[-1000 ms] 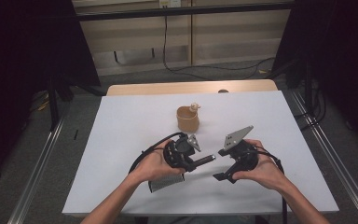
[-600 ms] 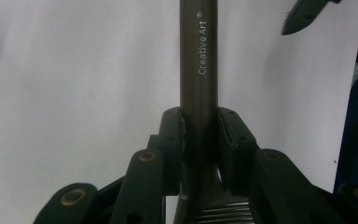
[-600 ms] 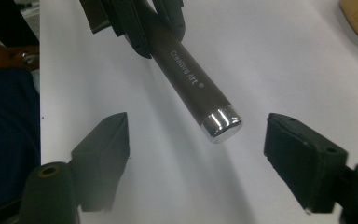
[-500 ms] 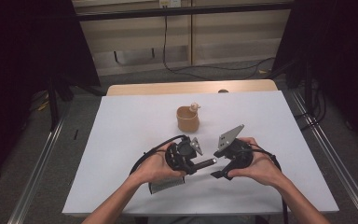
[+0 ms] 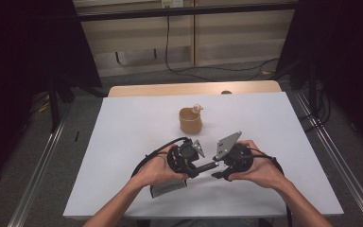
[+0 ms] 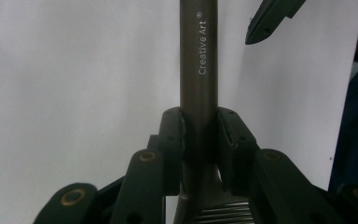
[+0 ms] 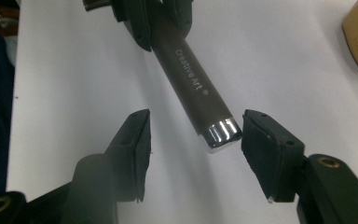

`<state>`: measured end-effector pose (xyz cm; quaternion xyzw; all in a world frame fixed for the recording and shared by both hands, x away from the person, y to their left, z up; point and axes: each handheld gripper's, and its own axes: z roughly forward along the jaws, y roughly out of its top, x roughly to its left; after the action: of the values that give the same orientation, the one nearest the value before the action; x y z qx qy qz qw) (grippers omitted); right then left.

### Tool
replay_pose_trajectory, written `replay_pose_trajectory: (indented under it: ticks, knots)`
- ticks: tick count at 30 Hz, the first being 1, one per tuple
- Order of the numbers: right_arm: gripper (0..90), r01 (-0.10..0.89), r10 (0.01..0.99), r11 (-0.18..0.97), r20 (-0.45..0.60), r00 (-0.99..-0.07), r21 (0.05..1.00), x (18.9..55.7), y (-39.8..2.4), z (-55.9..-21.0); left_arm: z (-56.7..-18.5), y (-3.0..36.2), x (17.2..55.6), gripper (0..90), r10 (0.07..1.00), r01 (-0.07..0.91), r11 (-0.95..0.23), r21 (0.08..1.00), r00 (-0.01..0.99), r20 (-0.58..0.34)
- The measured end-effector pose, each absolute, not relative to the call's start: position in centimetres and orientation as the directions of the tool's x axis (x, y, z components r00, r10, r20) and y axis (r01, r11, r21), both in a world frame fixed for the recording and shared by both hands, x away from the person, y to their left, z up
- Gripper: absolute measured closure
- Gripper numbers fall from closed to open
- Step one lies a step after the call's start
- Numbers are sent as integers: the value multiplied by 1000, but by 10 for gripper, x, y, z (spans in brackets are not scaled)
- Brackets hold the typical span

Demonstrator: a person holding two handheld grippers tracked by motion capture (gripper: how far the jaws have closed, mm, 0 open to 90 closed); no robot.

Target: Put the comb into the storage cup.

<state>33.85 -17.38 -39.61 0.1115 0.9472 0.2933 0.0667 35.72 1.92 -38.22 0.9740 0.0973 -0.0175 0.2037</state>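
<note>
Brush (image 5: 182,179) lies low in the middle of the high view, its dark handle (image 6: 198,70) marked "Creative Art" pointing right and its ribbed head resting on the white worktop (image 5: 123,132) at the lower left of the hands. In the left gripper view the left gripper (image 6: 200,135) is clenched on the handle partway along, one jaw pressed to each side. In the right gripper view the handle's silver end cap (image 7: 221,134) sits between the jaws of the right gripper (image 7: 196,140), close to the right jaw and apart from the left one; these jaws have just been closing, with a gap still showing, so nothing is grasped. Behind the hands, toward the upper middle of the high view, a tan cup (image 5: 190,120) stands well apart.
</note>
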Motion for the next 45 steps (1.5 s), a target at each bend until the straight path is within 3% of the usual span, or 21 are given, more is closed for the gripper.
replay_pose_trajectory:
  ticks: [9,21,38,45]
  knots:
    - [480,104,210,821,-128,-969,562,334,-166,-398,-385,19,357,732,167,186,-909,373,982,-84]
    - [616,89,170,840,-104,-980,535,335,-163,-400,-388,16,355,732,132,158,-925,345,986,-97]
    - [593,66,147,835,-105,-984,547,334,-160,-402,-386,17,355,732,120,153,-916,370,987,-110]
    - [647,61,142,836,-108,-984,545,334,-159,-403,-388,16,355,732,106,143,-917,372,987,-118]
